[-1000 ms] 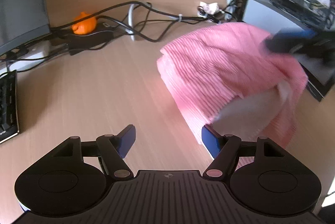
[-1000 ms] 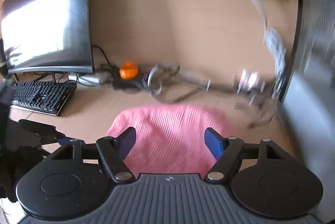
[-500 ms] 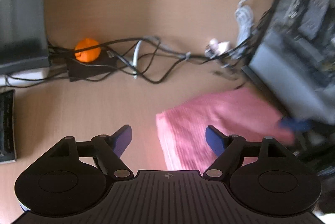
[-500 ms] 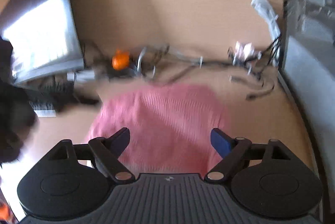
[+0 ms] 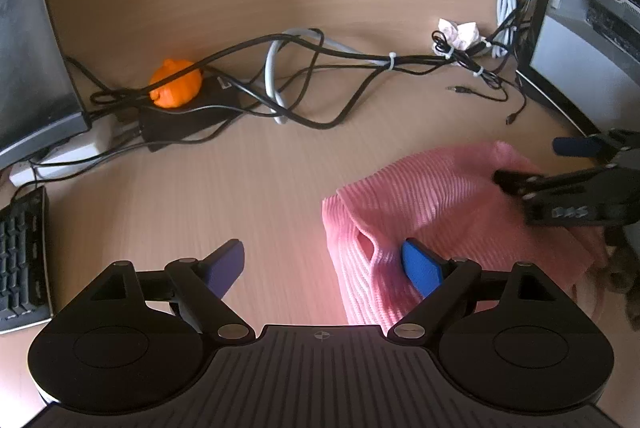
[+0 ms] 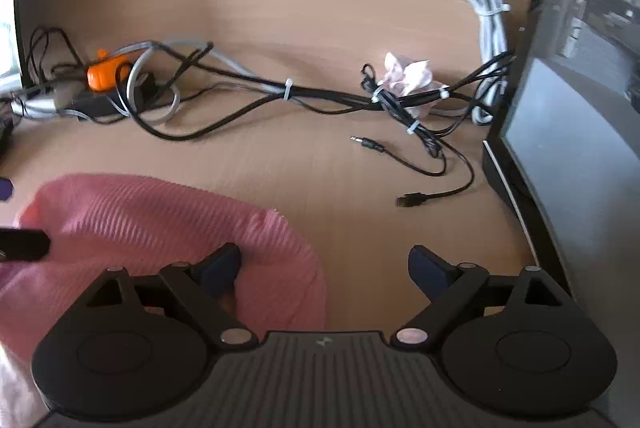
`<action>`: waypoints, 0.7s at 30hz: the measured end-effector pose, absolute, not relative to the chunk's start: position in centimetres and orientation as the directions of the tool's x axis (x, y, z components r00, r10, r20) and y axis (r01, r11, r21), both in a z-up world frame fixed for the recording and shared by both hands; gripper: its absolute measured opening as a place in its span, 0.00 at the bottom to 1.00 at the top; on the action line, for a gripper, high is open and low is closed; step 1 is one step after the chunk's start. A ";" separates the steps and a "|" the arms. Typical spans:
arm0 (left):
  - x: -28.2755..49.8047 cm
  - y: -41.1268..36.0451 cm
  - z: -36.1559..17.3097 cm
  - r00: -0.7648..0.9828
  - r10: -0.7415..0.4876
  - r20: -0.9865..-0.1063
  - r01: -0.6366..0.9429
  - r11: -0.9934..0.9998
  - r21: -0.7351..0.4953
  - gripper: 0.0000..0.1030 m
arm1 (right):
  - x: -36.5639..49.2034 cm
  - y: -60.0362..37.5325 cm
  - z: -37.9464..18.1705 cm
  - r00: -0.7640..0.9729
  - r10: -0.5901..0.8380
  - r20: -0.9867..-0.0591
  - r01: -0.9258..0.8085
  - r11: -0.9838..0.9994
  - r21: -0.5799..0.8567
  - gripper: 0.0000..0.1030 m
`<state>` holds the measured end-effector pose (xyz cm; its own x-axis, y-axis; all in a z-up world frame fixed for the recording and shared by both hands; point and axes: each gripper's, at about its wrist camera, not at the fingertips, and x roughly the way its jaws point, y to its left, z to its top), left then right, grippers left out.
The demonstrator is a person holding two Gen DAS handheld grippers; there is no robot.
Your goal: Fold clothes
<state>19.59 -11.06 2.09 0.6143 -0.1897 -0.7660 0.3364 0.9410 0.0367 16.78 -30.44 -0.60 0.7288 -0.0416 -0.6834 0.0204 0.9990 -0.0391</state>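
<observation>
A pink ribbed garment (image 5: pixel 440 211) lies bunched on the wooden desk (image 5: pixel 240 187), low and right in the left wrist view. My left gripper (image 5: pixel 322 264) has its jaws opening; its right finger rests over the garment's left edge, its left finger over bare desk, and nothing is pinched. In the right wrist view the garment (image 6: pixel 160 220) fills the lower left. My right gripper (image 6: pixel 326 266) is also opening, left finger above the cloth, right finger over desk. The right gripper (image 5: pixel 540 163) hovers at the garment's far right side.
A tangle of black and grey cables (image 5: pixel 320 67) runs along the back, with an orange object (image 5: pixel 176 87) and crumpled paper (image 6: pixel 408 75). A monitor (image 5: pixel 32 47) and keyboard (image 5: pixel 20 260) stand left. A computer case (image 6: pixel 580 127) walls the right.
Both grippers' jaws have widened. The garment, lifted and draped a second ago, now lies lower on the desk. The right gripper has dropped toward its right side.
</observation>
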 end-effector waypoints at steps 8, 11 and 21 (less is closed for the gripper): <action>17.8 -9.5 3.2 0.582 -0.298 -0.757 0.365 0.927 -0.085 0.88 | 10.7 -29.9 2.3 0.765 0.111 -0.635 -0.061 0.993 0.101 0.88; 16.5 -9.1 2.0 0.528 -0.335 -0.781 0.388 0.913 -0.129 0.88 | 9.7 -28.7 0.4 0.718 0.139 -0.682 -0.071 0.989 0.127 0.88; 14.4 -8.5 0.5 0.474 -0.329 -0.817 0.439 0.892 -0.105 0.90 | 8.8 -27.4 -0.7 0.666 0.140 -0.733 -0.058 0.989 0.136 0.89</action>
